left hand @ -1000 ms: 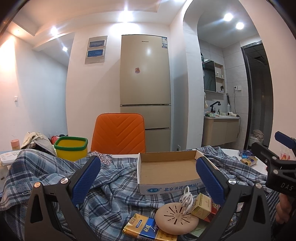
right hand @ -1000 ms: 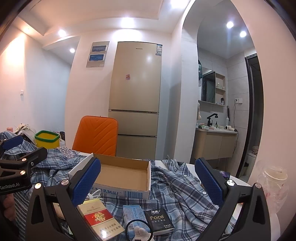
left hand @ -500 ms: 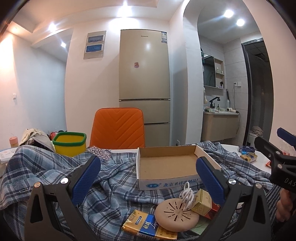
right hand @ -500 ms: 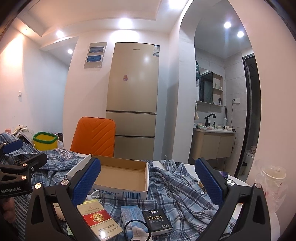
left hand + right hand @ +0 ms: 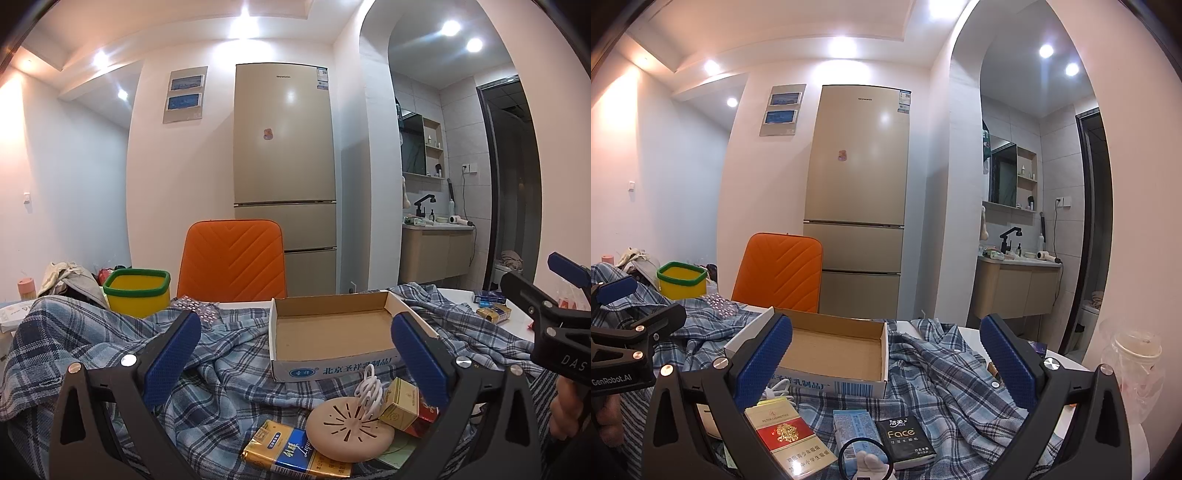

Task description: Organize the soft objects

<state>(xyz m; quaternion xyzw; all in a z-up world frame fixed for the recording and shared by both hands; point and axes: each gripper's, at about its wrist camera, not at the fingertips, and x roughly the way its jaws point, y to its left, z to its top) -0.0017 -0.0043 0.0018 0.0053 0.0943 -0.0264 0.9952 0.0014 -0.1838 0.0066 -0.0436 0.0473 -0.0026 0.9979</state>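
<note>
In front of the cardboard box (image 5: 334, 334), your left gripper (image 5: 295, 354) hangs wide open over the plaid shirt (image 5: 110, 343), holding nothing. Right view: your right gripper (image 5: 886, 354) gapes too; the tissue pack (image 5: 905, 437), probably soft, lies near the box.

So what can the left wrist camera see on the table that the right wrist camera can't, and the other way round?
Only the left wrist view shows the round beige vented disc and the gold and blue packet beside it. Only the right wrist view shows the black Face tissue pack, the red and white cigarette box and the plastic-wrapped cup. Both show the open cardboard box, plaid shirt, orange chair, yellow bin and fridge.
</note>
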